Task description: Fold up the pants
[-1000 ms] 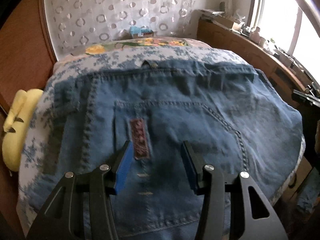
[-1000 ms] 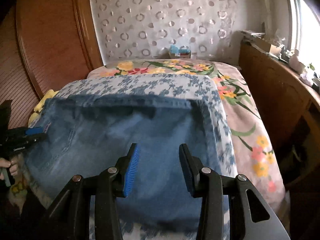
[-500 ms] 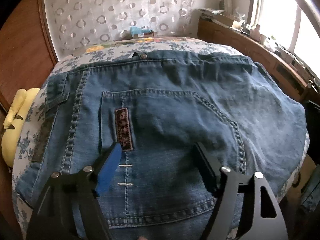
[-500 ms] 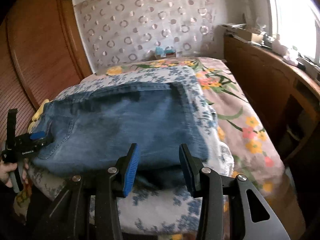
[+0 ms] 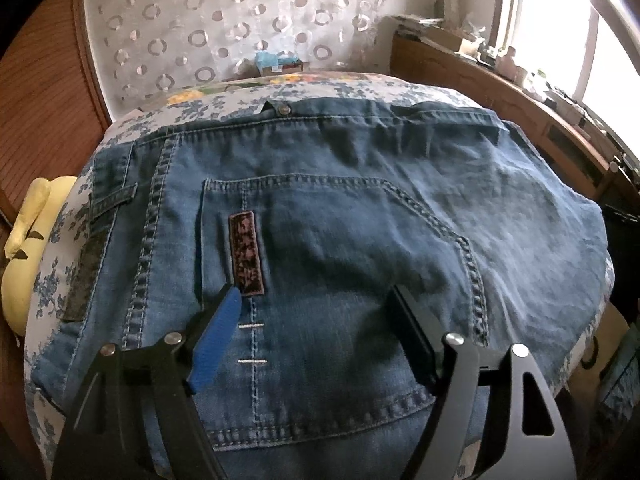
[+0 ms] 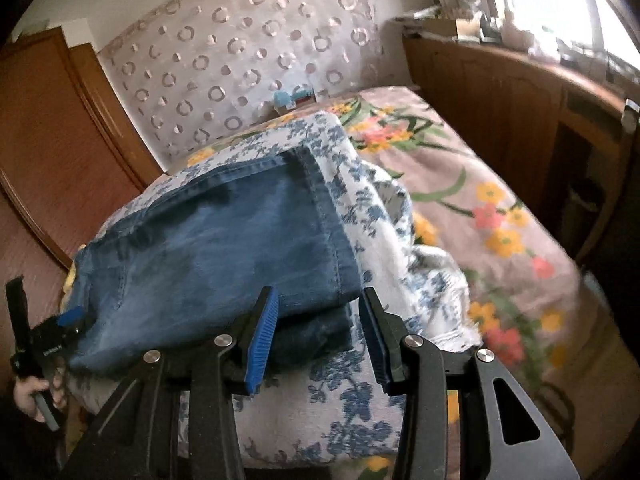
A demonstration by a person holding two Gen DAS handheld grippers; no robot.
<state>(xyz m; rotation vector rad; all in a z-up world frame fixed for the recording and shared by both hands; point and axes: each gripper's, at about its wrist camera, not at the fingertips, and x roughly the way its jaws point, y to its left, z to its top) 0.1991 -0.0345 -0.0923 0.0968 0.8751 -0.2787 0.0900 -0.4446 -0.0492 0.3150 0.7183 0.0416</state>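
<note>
Blue denim pants [image 5: 340, 216] lie folded on a blue-flowered white cloth [image 5: 56, 276], back pocket and dark patch up, waistband at the far side. My left gripper [image 5: 316, 300] is open wide just above the pocket, holding nothing. In the right wrist view the folded pants [image 6: 224, 256] lie with the leg hems [image 6: 324, 220] at the right. My right gripper [image 6: 318, 300] is open and empty at the near right corner of the fold. The left gripper [image 6: 68, 316] shows at the pants' left end.
The flowered cloth [image 6: 360, 400] covers a bed with a floral sheet [image 6: 500, 208]. A wooden cabinet [image 6: 500, 92] runs along the right, a wooden door [image 6: 48, 160] on the left. A yellow plush [image 5: 24, 248] sits left of the bed. A small blue box [image 5: 276, 62] stands at the curtained headboard.
My left gripper has opened wider over the back pocket. My right gripper has drawn back and tilted, from over the denim to its near right corner.
</note>
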